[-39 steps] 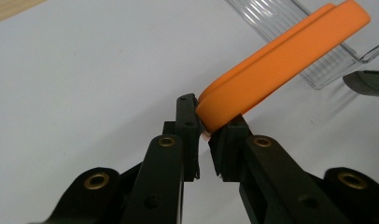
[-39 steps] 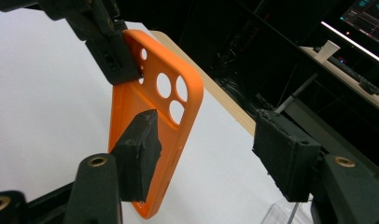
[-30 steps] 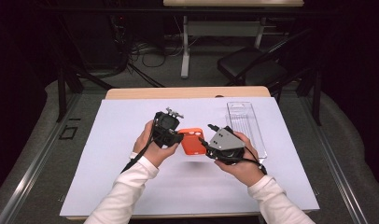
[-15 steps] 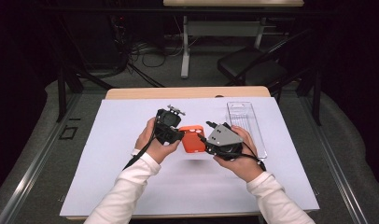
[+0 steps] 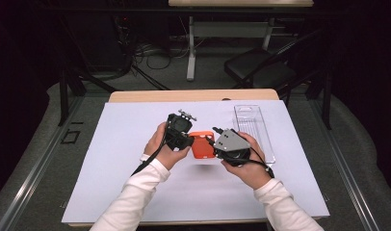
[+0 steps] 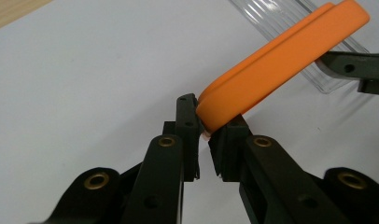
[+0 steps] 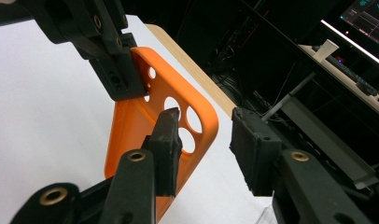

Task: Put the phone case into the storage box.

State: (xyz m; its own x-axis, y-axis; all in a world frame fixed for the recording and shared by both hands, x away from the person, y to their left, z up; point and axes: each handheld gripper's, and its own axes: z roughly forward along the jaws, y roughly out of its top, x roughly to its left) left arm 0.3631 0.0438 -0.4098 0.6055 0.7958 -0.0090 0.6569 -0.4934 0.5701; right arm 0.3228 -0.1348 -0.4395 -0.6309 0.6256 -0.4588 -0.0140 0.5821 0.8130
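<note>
In the high view the orange phone case (image 5: 202, 145) is hanging just above the white sheet (image 5: 111, 159) near the middle of the frame, carried between the two hands rather than lying flat, which looks like a handover or a joint repositioning in mid-air. The left gripper (image 5: 180, 135) is sitting to the left of centre, and in the left gripper view its jaws are pinching one rounded edge of the phone case (image 6: 281, 60), which is slanting away toward the upper right of that frame; holding it by the rim is keeping the thin shell tilted up and its far edge free for the other tool. The right gripper (image 5: 221, 144), just right of centre in the high view, is coming at that free side: in the right gripper view its jaws are standing spread with a gap between them, one pad in front of the camera holes of the phone case (image 7: 145, 126) and the other off its edge at the right, so the pads are not yet pressing. These jaws have just been closing, with the edge of the case between them. The clear plastic tray (image 5: 254, 130) is lying at the right of the sheet, likely the place the case belongs to.
</note>
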